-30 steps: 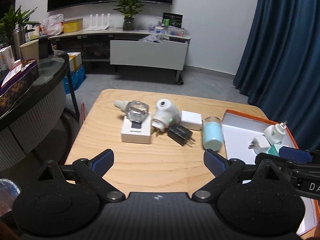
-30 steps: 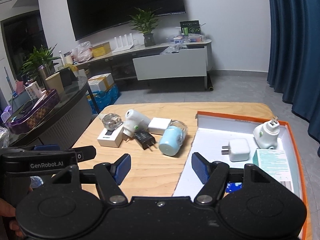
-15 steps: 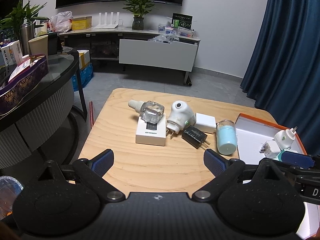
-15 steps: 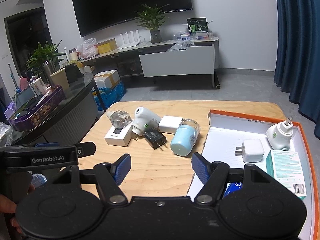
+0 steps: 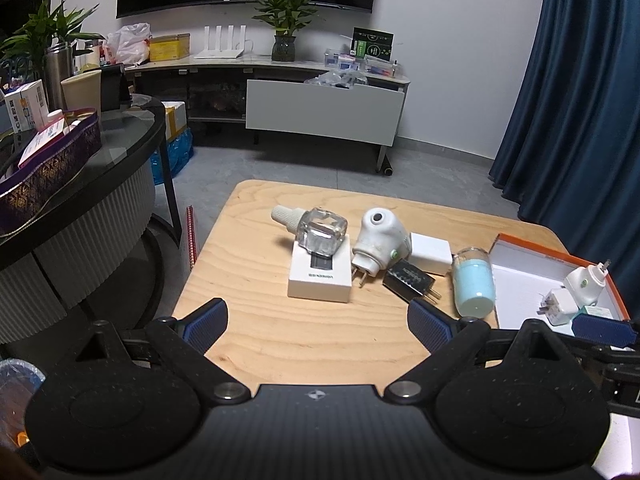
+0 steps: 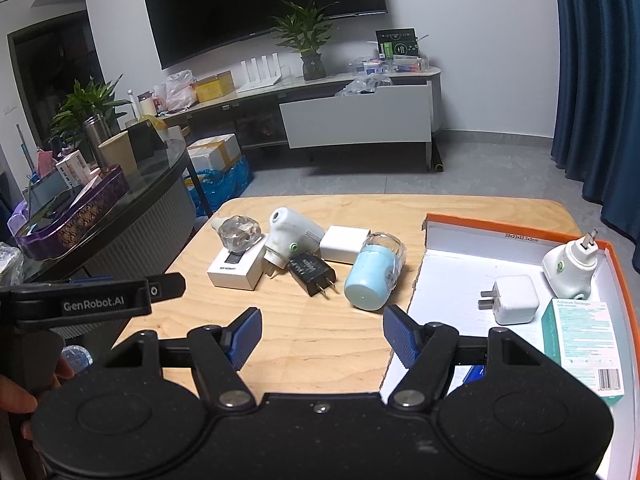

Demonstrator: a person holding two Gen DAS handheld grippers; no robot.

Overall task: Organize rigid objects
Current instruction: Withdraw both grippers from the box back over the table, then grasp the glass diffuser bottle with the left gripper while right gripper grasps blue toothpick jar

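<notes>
On the wooden table (image 5: pixel 280 336) lie a clear glass bottle (image 5: pixel 318 230) resting on a flat white box (image 5: pixel 320 276), a white plug-in device (image 5: pixel 376 240), a white charger (image 5: pixel 430 248), a black plug adapter (image 5: pixel 410 280) and a light blue jar (image 5: pixel 474 284) on its side. The orange-rimmed box (image 6: pixel 520 232) holds a white plug-in device (image 6: pixel 570 268), a white charger (image 6: pixel 514 300) and a teal carton (image 6: pixel 582 340). My left gripper (image 5: pixel 318 326) is open and empty, short of the pile. My right gripper (image 6: pixel 322 338) is open and empty, just in front of the blue jar (image 6: pixel 374 274).
A round dark glass-topped table (image 5: pixel 92 184) with a purple tray and boxes stands to the left. A TV stand (image 5: pixel 324 108) with a plant is at the back wall. Blue curtains (image 5: pixel 580 100) hang on the right. Grey floor lies beyond the table.
Both grippers have drawn back slightly and shifted left, so the objects sit further right and smaller in the views. Nothing on the table has moved. Both stay open.
</notes>
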